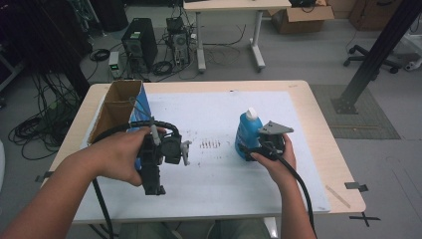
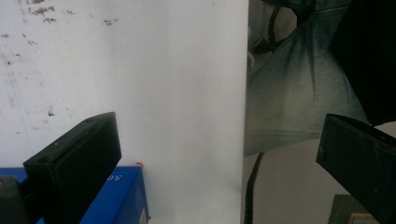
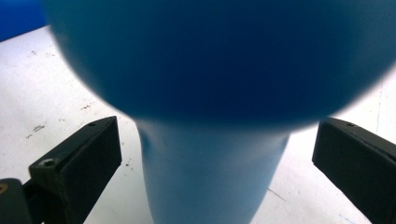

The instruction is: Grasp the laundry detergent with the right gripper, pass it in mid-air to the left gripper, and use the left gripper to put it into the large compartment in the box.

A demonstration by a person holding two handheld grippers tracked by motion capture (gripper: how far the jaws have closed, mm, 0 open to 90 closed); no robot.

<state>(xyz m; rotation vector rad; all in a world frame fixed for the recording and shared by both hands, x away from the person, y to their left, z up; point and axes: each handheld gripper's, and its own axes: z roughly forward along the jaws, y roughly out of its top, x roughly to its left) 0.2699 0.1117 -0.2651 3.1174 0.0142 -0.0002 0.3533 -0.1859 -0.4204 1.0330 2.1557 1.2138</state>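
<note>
A blue bottle (image 1: 247, 132) with a white cap stands upright on the white mat (image 1: 219, 179), right of centre. My right gripper (image 1: 256, 147) is at its near side, low down. In the right gripper view the bottle (image 3: 210, 70) fills the space between the open jaws of the right gripper (image 3: 217, 158), with a gap on each side. My left gripper (image 1: 152, 184) is held above the mat beside an open blue cardboard box (image 1: 141, 107), pointing back toward the person. The left gripper (image 2: 219, 154) is open with nothing between its jaws; a corner of the box (image 2: 123, 196) lies by one jaw.
Dark specks (image 1: 210, 144) mark the mat's middle. The table's near edge (image 2: 245, 116) and the person's trouser leg (image 2: 299, 98) lie ahead of the left gripper. Beyond the table are computer towers (image 1: 140, 42), cables, another desk (image 1: 234, 6) and a black post (image 1: 378, 50).
</note>
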